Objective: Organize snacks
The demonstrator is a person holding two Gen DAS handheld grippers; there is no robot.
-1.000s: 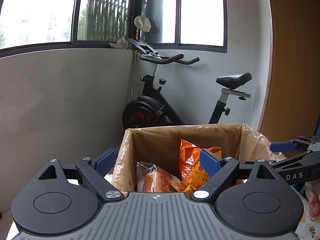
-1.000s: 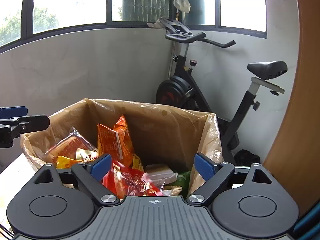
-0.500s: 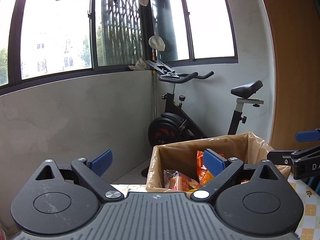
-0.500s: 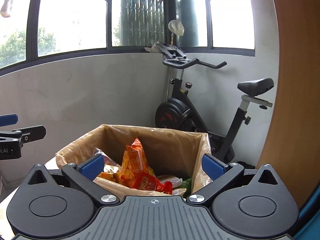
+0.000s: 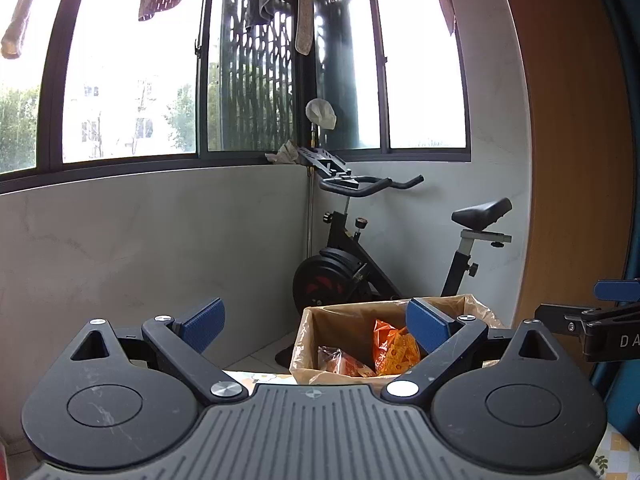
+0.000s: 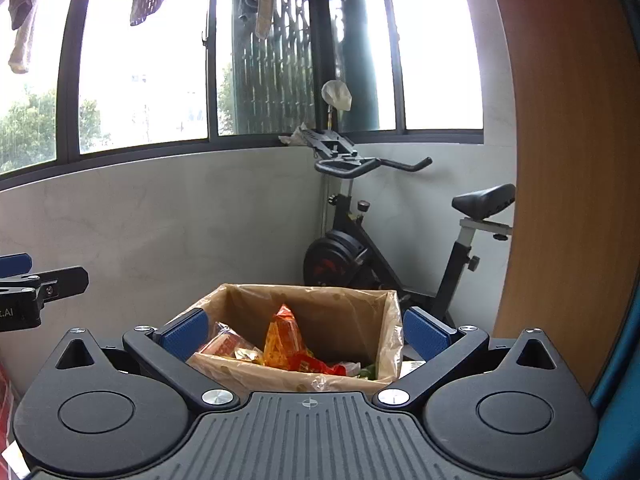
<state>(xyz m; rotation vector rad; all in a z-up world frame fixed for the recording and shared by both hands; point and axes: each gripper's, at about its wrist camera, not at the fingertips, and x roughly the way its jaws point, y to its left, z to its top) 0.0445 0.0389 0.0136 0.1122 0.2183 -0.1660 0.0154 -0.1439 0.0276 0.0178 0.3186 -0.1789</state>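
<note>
While both grippers, left gripper (image 5: 316, 326) and right gripper (image 6: 306, 332), stand wide and empty, the plastic-lined snack box (image 6: 240, 370) sits beyond the fingertips.

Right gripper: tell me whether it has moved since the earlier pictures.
Yes. The right gripper has pulled back and up from the lined snack box, which now looks smaller and lower against the exercise bike.

Box and snacks partly hidden

The left gripper's body (image 5: 316, 330) covers the box's near wall (image 5: 340, 316); the orange packet (image 6: 282, 338) stands half behind others, its print too small to read.
</note>
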